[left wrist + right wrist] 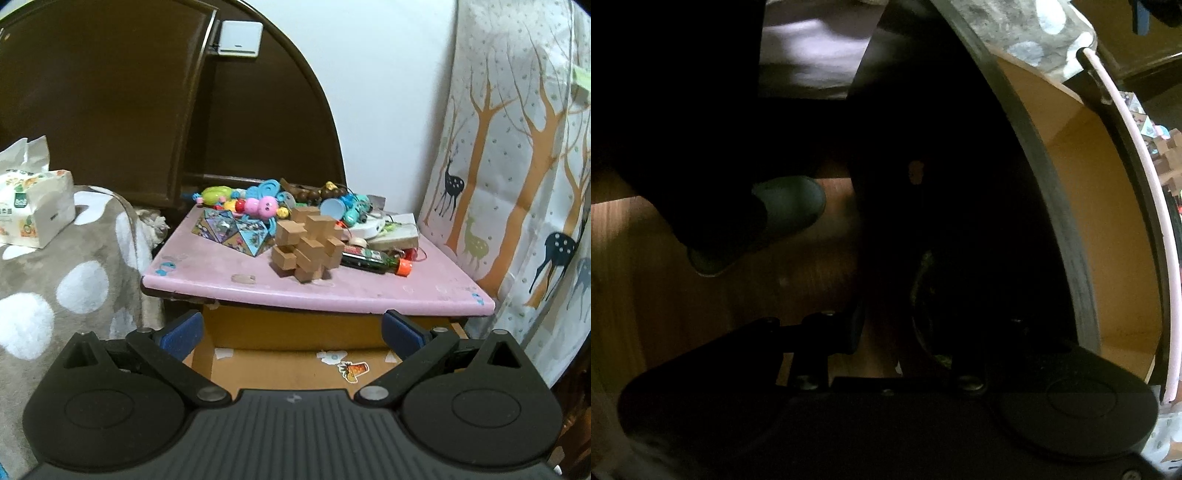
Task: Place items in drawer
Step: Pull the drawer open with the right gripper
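In the left wrist view a pink-topped nightstand [369, 291] holds a pile of toys: a wooden burr puzzle [306, 245], a patterned folding cube [236, 230], a dark bottle with an orange cap [373, 260], a pink toy [260, 206] and beads. Below the top, the drawer [295, 365] stands open with stickers on its wooden bottom. My left gripper [291, 332] is open and empty, hovering over the drawer. In the dark right wrist view my right gripper [905, 332] sits at the drawer's dark front [960, 184]; its right finger is hidden in shadow. The drawer's wooden inside [1108, 221] shows at right.
A spotted grey blanket [55, 277] with a tissue pack [33, 206] lies left of the nightstand. A dark headboard [147, 110] stands behind. A deer-print fabric wardrobe [517, 166] stands at right. A shoe [768, 221] rests on the wood floor.
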Tool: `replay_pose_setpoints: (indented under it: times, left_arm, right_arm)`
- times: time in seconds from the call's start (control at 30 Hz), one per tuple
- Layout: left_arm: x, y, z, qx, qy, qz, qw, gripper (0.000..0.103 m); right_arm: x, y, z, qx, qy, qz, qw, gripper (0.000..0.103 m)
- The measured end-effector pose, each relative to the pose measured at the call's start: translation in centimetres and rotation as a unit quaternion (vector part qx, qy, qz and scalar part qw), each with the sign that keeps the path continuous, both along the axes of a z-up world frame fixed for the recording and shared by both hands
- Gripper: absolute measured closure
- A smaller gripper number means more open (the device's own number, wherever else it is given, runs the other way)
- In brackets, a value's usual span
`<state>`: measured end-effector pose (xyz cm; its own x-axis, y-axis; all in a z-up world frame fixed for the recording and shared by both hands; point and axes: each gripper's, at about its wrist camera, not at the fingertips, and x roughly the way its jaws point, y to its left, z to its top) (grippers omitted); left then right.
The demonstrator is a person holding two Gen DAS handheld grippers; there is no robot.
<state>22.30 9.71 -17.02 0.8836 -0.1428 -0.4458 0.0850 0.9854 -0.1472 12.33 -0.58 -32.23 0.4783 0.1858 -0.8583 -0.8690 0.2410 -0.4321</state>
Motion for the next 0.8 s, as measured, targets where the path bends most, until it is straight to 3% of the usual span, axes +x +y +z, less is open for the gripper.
replay_pose_setpoints:
  times: [0.27, 0.47, 0.8]
  left_arm:
    - [1.1, -2.4, -1.1, 0.013, 0.031, -0.021, 0.9992, 0.000]
    - [4.4, -2.9, -0.2, -0.020, 0.055, 0.006, 0.9983, 0.000]
    - [12.7, -5.9, 2.1, 0.055, 0.057, 0.031, 0.9964, 0.000]
  right_arm:
    - [-0.3, -1.0, 0.3, 0.055, 0.005, -0.011, 0.998, 0.049]
    - [-0.3, -1.9, 0.6, 0.101, 0.012, -0.020, 0.995, 0.051]
    - [0.3, -3.5, 2.1, 0.179, 0.042, -0.053, 0.982, 0.058]
